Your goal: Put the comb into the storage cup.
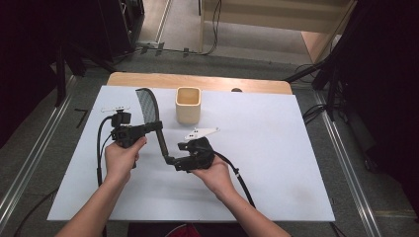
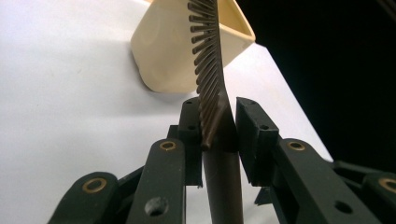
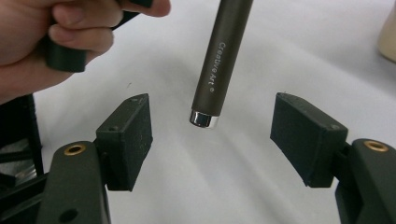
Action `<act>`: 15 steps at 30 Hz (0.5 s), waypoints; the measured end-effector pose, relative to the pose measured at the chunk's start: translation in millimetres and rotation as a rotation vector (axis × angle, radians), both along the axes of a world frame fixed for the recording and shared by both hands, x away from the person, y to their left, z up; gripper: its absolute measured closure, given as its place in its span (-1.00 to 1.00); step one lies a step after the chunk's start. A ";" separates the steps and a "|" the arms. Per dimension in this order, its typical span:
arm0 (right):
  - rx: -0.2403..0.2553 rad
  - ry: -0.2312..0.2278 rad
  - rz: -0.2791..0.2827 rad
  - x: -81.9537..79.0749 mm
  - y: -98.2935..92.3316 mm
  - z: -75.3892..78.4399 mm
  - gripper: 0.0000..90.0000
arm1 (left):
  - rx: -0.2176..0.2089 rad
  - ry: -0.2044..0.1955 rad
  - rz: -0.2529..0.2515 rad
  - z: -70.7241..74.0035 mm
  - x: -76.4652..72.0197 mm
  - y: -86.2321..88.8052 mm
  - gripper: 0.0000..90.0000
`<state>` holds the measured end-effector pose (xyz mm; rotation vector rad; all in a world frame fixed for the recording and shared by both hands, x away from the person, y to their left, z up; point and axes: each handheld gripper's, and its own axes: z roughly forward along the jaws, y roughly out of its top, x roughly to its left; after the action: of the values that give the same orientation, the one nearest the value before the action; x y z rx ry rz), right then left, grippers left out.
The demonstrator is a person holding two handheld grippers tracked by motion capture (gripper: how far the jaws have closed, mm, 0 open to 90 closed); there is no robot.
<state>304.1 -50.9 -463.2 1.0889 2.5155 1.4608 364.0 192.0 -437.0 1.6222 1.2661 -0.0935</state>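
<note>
— Why is the brush [image 1: 150, 118] up off the counter [image 1: 276, 163] like that?

— Because my left gripper [image 1: 148, 127] has it. Those jaws are clenched on the handle just below the bristle head — in the left gripper view the comb of bristles [image 2: 208, 70] rises straight out from between the pads. Gripping close to the head keeps the long handle free at the other end.

— And that free end?

— It hangs down toward my right gripper [image 1: 174, 161]. In the right gripper view the handle's metal-capped tip [image 3: 204, 119] sits between the two jaws, but neither pad touches it; there is white counter showing on both sides. So the right jaws are released, standing wide around the tip, holding nothing.

— Why keep them there, then?

— My guess is that they frame the handle end so I can steady or take it again if the brush swings. The weight rests wholly on the left grip.

— What about the cup [image 1: 188, 104]?

— The cream square cup stands upright near the far edge of the counter, just beyond the bristle head and apart from it. It looks like the natural place for the brush to end up — that is my judgement. Held nearly upright as it is, the brush would need little turning to drop in.
</note>
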 end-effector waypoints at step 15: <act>0.007 0.036 0.081 -1.8 -21.8 -0.4 -0.41 | 0.007 -0.089 -0.142 4.0 -2.0 -11.4 0.64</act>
<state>302.3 -72.8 -463.6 1.0358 2.6101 1.4828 361.9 180.6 -432.9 1.7029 1.0840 -0.1030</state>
